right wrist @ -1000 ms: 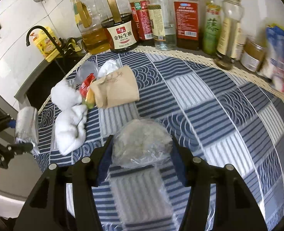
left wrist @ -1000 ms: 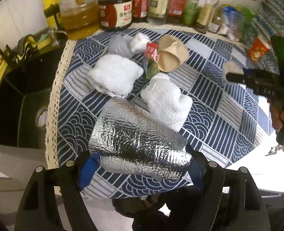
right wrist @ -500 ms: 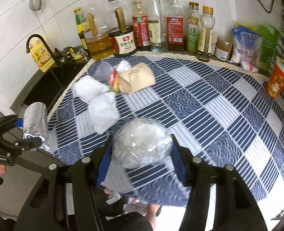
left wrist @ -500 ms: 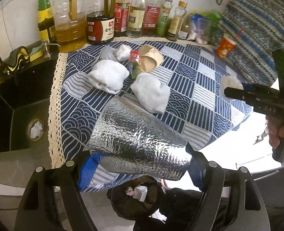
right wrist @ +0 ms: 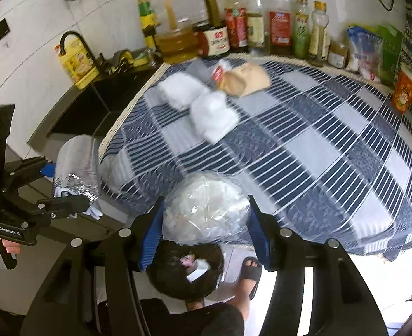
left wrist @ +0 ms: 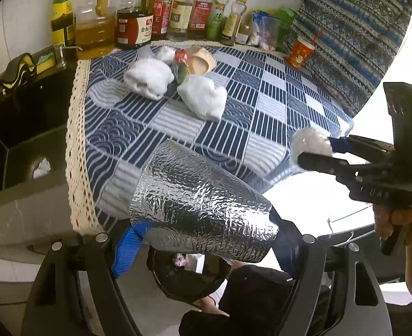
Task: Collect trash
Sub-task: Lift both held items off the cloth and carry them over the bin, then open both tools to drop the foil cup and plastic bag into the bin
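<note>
My left gripper [left wrist: 200,238] is shut on a crumpled silver foil bag [left wrist: 200,201], held off the table's front edge above a black trash bin [left wrist: 189,274] on the floor. My right gripper [right wrist: 203,232] is shut on a clear plastic bag of white scraps [right wrist: 203,210], also above the bin [right wrist: 186,271]. On the blue patterned tablecloth [left wrist: 261,112] lie two white crumpled cloths [left wrist: 150,78], a brown paper cup [left wrist: 201,60] and a red wrapper [left wrist: 180,56]. The right gripper also shows in the left wrist view [left wrist: 315,151], the left one in the right wrist view [right wrist: 66,184].
A row of oil and sauce bottles [left wrist: 161,8] stands along the back wall. A black sink [left wrist: 18,128] lies left of the table. An orange drink cup [left wrist: 301,51] stands at the back right. A sandalled foot [right wrist: 250,271] is beside the bin.
Both grippers have pulled back from the table with their loads and now hang past its front edge, over the trash bin that has come into view below.
</note>
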`<action>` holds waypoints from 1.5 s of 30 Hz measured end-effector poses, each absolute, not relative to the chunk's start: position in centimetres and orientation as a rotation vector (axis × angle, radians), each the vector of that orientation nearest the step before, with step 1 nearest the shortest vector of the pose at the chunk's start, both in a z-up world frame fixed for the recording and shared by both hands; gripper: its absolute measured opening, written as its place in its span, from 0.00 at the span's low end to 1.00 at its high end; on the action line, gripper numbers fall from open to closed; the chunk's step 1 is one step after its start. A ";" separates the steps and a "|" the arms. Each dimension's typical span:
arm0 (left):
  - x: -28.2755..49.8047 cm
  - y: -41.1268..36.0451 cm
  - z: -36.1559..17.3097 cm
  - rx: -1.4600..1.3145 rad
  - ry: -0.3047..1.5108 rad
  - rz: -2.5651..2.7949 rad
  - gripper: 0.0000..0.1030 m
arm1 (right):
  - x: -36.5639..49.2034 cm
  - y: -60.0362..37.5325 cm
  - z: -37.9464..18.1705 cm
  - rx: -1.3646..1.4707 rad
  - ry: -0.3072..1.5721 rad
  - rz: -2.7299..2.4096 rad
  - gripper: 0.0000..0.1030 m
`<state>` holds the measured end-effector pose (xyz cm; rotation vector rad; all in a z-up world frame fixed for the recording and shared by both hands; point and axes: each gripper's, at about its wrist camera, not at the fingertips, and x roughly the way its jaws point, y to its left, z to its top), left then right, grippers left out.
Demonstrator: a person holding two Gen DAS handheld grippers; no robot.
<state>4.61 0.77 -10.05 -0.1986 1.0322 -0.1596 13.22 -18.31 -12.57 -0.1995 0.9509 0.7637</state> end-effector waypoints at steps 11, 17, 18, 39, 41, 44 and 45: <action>1.0 0.9 -15.6 -0.265 1.139 -0.176 0.75 | 9.3 -16.6 -17.5 -0.181 1.085 0.776 0.55; -0.1 1.0 -18.8 -0.332 1.197 -0.169 0.75 | 8.4 -15.8 -19.6 -0.182 1.148 0.783 0.55; -0.2 0.9 -19.3 -0.334 1.209 -0.171 0.75 | 8.2 -15.7 -19.9 -0.179 1.160 0.784 0.55; -2.2 -0.3 -28.3 -0.401 1.405 -0.153 0.75 | 8.7 -14.3 -25.9 -0.126 1.363 0.782 0.55; -2.1 -0.4 -28.9 -0.404 1.420 -0.146 0.75 | 8.9 -14.2 -26.4 -0.122 1.378 0.784 0.55; -1.9 -0.4 -29.8 -0.425 1.440 -0.137 0.75 | 9.3 -14.1 -27.1 -0.121 1.395 0.782 0.55; -1.9 -0.4 -29.9 -0.425 1.444 -0.135 0.75 | 9.4 -14.2 -27.3 -0.125 1.392 0.773 0.55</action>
